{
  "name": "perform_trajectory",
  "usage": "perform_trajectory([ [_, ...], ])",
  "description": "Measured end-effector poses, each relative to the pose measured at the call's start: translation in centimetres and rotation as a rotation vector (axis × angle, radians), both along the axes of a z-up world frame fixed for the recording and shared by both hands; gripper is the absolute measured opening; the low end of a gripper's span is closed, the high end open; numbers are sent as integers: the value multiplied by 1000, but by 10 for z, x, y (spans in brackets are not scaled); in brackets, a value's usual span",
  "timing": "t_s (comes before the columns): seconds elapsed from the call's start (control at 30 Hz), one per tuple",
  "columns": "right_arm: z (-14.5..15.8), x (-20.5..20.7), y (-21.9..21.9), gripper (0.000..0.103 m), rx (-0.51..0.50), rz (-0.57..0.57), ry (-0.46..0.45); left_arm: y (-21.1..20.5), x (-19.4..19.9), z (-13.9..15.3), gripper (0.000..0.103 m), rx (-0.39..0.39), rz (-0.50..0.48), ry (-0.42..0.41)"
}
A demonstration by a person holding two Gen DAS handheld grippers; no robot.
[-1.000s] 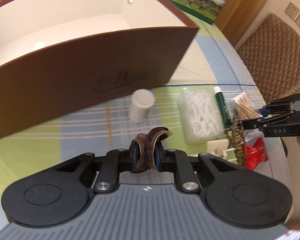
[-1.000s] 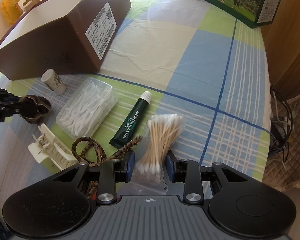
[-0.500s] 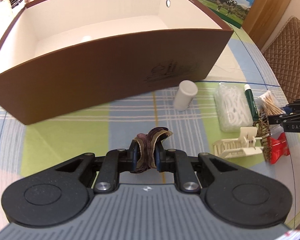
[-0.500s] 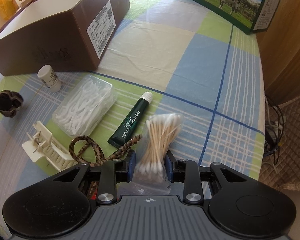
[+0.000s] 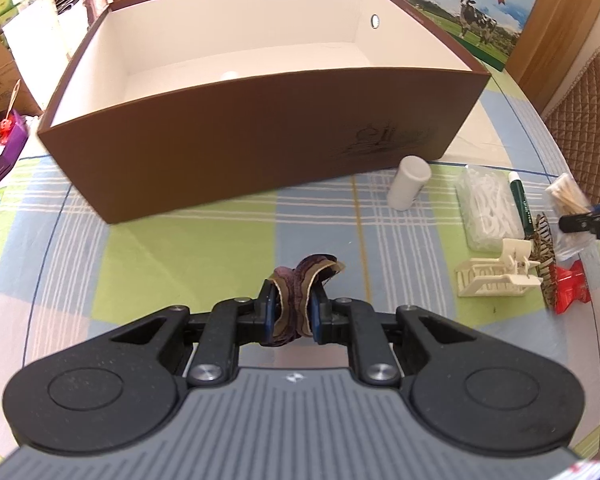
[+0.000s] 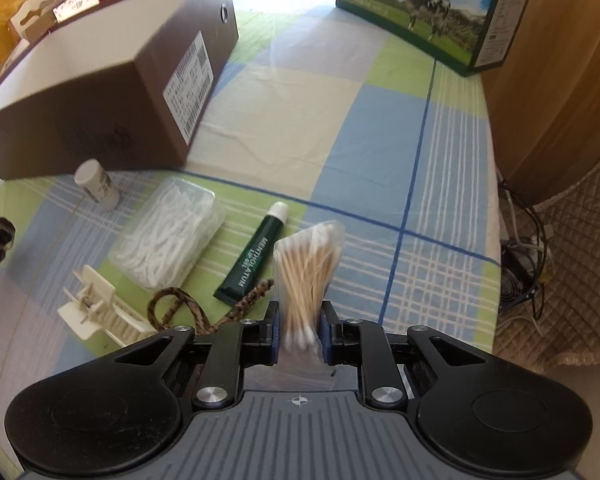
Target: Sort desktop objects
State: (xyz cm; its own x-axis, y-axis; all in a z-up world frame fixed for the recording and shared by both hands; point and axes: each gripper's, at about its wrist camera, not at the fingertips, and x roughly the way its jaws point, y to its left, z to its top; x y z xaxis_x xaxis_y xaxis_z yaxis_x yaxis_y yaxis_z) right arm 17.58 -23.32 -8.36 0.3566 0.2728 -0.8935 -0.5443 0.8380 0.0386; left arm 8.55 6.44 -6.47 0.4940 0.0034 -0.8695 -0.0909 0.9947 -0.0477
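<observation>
Over the last second the left gripper (image 5: 292, 312), jaws clamped on the purple scrunchie (image 5: 300, 280), has risen clear of the tablecloth (image 5: 188, 256), bringing the open brown box (image 5: 260, 148) fully into view at 12 o'clock. The right gripper (image 6: 300, 334) has closed onto the cotton swab bag (image 6: 306, 268), previously ungripped. Judgement: both items appear ready for deposit in the box.

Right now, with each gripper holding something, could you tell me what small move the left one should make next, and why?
Probably carry the left gripper forward and up over the near wall of the open brown cardboard box. It is shut on the dark purple fabric scrunchie, held above the checked tablecloth, and the box interior looks empty.
</observation>
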Motion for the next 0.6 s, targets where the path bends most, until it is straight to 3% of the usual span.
perform_trajectory([
  [0.3,48,-16,20,16,136,44,-56,13,-10,18,14,14,5,-45],
  [0.6,93,-31,66,16,250,172,-113,25,-12,62,14,23,-4,-158],
])
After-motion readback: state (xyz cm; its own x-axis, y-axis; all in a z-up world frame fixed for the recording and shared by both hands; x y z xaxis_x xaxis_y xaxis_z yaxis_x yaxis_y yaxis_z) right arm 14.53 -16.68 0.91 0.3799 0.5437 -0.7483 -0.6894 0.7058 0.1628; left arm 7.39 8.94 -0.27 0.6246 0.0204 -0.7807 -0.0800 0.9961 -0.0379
